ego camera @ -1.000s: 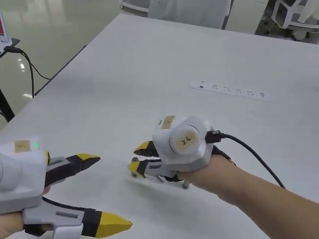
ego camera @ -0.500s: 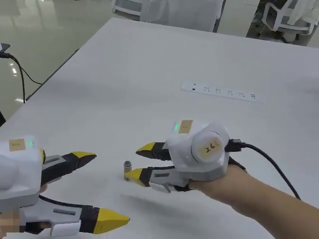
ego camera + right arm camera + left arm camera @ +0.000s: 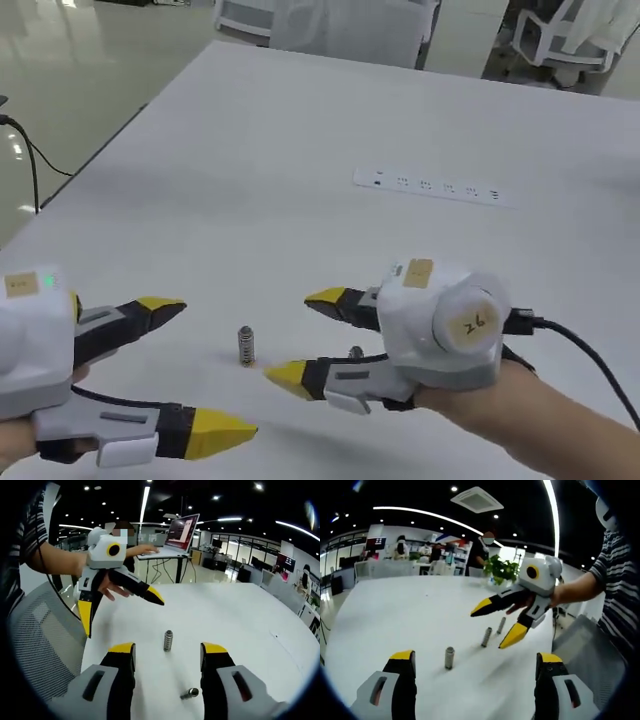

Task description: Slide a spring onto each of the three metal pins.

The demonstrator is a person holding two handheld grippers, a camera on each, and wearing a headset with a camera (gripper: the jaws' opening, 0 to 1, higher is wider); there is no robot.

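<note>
Plainly, both the left gripper (image 3: 210,368) and right gripper (image 3: 292,335) gape empty; a spring-wrapped pin (image 3: 246,346) stands upright on the table (image 3: 300,140) between them; another small metal piece (image 3: 190,693) lies between the right jaws, probably next to be picked.

Bright, even overhead light washes the matte white tabletop (image 3: 300,130); the white, yellow-tipped right gripper (image 3: 300,336) casts only a faint, soft shadow. Both gripper views bow at the edges, with the curved ceiling light strips (image 3: 420,513) glaring.
</note>
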